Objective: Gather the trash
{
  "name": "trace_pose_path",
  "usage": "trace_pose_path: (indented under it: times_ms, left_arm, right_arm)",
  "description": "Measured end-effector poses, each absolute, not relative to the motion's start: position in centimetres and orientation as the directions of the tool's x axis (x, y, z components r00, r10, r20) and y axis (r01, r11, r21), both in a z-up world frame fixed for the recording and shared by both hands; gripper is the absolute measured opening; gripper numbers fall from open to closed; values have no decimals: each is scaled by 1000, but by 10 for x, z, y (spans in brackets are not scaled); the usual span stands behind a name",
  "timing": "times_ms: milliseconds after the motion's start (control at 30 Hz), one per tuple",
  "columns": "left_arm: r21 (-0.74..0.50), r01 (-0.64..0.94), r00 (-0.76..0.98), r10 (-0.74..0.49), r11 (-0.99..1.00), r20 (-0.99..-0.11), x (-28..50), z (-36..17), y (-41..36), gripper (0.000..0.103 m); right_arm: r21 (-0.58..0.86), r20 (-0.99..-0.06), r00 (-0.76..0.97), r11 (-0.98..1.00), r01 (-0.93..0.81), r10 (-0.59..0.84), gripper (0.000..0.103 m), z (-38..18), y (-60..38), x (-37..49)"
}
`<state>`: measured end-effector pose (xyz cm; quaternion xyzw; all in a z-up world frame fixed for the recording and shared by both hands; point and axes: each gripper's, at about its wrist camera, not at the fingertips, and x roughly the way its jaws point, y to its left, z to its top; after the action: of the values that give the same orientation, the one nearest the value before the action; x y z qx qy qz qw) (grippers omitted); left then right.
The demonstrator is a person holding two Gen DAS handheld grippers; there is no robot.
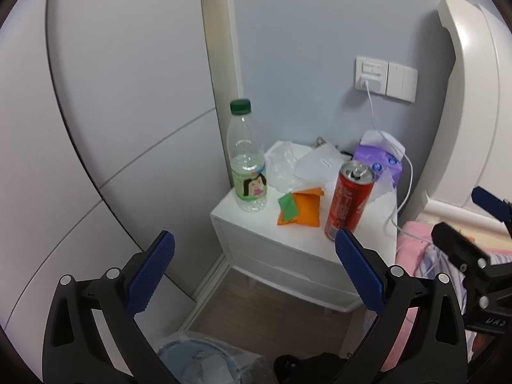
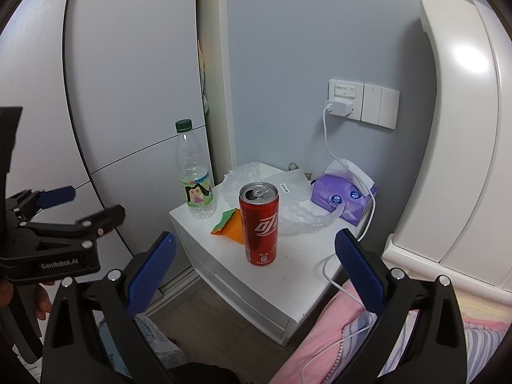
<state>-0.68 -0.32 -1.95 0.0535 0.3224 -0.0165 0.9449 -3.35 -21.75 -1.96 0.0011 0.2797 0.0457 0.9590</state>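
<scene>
A white nightstand (image 1: 288, 233) (image 2: 288, 275) carries the trash. A clear plastic bottle (image 1: 246, 160) (image 2: 194, 172) with a green cap stands at its left. A red soda can (image 1: 348, 198) (image 2: 260, 224) stands open near the front. An orange and green wrapper (image 1: 300, 206) (image 2: 228, 222) lies between them. Crumpled clear plastic (image 1: 281, 163) (image 2: 243, 176) lies behind. My left gripper (image 1: 254, 246) is open and empty, short of the nightstand. My right gripper (image 2: 256, 252) is open and empty, with the can between its fingers' line of sight, still apart.
A purple tissue box (image 1: 380, 160) (image 2: 342, 196) sits at the back right. A white charger cable (image 2: 326, 147) hangs from the wall socket (image 2: 344, 99) onto the pink bedding (image 2: 323, 332). A lined trash bin (image 1: 204, 361) stands on the floor below. White wardrobe doors stand at left.
</scene>
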Motion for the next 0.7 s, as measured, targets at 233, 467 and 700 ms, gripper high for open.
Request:
trace_pose_path:
  times_ms: [233, 467, 700]
  left_arm:
    - [110, 102, 784, -12, 989, -621, 3, -39, -5, 97]
    - [99, 206, 750, -92, 974, -655, 26, -60, -12, 97]
    - [165, 308, 744, -129, 937, -655, 48, -77, -27, 97]
  right_arm:
    - [27, -539, 833, 992, -126, 121, 97, -33, -219, -24]
    - [70, -581, 803, 991, -110, 130, 97, -55, -229, 2]
    - [99, -609, 782, 991, -91, 133, 97, -75, -239, 35]
